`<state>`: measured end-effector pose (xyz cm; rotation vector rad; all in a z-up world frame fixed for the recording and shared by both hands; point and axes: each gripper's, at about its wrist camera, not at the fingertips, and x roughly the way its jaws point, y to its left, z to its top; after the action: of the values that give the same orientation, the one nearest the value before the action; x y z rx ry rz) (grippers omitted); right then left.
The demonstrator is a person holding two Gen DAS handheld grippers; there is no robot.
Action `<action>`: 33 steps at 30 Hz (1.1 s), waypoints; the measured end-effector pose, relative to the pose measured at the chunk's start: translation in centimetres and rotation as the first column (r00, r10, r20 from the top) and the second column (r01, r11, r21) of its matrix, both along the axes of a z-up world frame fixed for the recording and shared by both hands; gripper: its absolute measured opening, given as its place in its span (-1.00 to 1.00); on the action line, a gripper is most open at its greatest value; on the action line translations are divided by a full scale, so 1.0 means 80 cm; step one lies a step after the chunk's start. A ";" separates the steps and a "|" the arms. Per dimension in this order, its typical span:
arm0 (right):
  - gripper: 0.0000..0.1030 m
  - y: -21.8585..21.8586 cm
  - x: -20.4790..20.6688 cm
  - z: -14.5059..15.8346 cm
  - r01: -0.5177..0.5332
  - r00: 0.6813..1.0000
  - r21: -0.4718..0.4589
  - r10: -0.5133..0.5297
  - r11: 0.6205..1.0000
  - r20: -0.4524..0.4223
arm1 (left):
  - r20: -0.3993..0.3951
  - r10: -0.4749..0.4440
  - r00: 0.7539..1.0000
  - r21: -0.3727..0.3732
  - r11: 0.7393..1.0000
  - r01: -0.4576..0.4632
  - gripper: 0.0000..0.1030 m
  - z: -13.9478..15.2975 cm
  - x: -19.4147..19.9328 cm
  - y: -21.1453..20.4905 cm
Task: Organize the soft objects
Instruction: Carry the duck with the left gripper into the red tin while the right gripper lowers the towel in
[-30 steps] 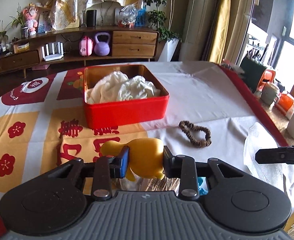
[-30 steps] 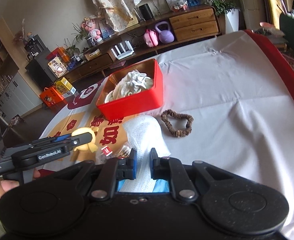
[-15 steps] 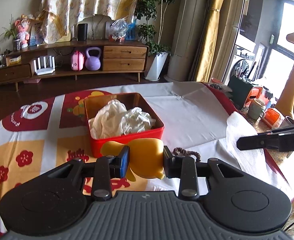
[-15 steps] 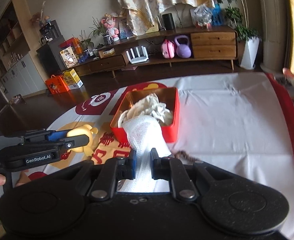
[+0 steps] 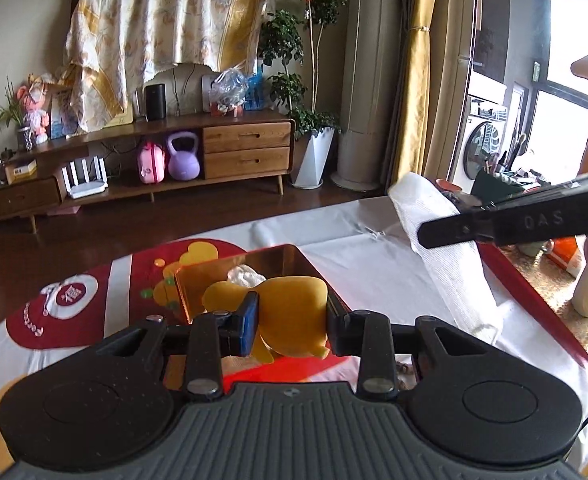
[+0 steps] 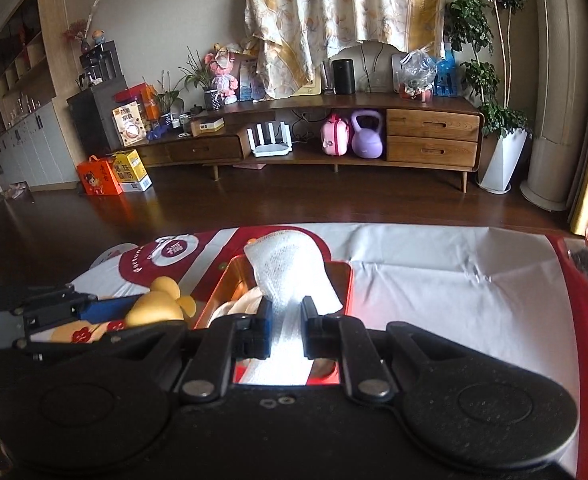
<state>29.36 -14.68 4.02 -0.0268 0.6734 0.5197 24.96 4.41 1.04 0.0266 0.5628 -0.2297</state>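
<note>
Left tongs: closed on the yellow soft toy, which is held clear of the surface in front of the near wall of the red tin. Hazard: the toy bulges out past the pads. If released short of the rim, it will likely land on the surface, not inside.

Red tin: already contains crumpled white fabric, so free room is reduced. An item laid on top may ride high or roll out.

Right tongs: closed on a white knitted cloth, whose free end stands over the tin. Hazard: the hanging part may drape over the wall on release.

Both tongs converge on one tin. Simultaneous descent risks contact between them; the tin could shift.
</note>
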 end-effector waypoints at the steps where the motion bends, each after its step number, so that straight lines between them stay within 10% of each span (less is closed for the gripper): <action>1: -0.75 0.005 0.010 -0.002 0.003 1.000 -0.005 -0.003 1.000 0.001 | 0.002 0.001 1.000 0.008 1.000 -0.001 -0.35 -0.003 0.007 -0.001; 16: -0.75 0.046 0.119 -0.039 0.041 0.998 0.020 -0.042 0.999 0.039 | -0.028 -0.017 0.999 0.083 0.996 0.019 -0.35 -0.062 0.095 0.000; 33: -0.72 0.067 0.144 -0.143 0.028 0.990 -0.091 -0.040 0.995 -0.136 | -0.092 -0.043 0.995 0.121 0.991 0.054 -0.35 -0.135 0.134 -0.013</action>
<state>40.86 -9.35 -7.41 -0.0633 0.8303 0.4618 35.71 3.33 -9.78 0.1502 0.6656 -0.2443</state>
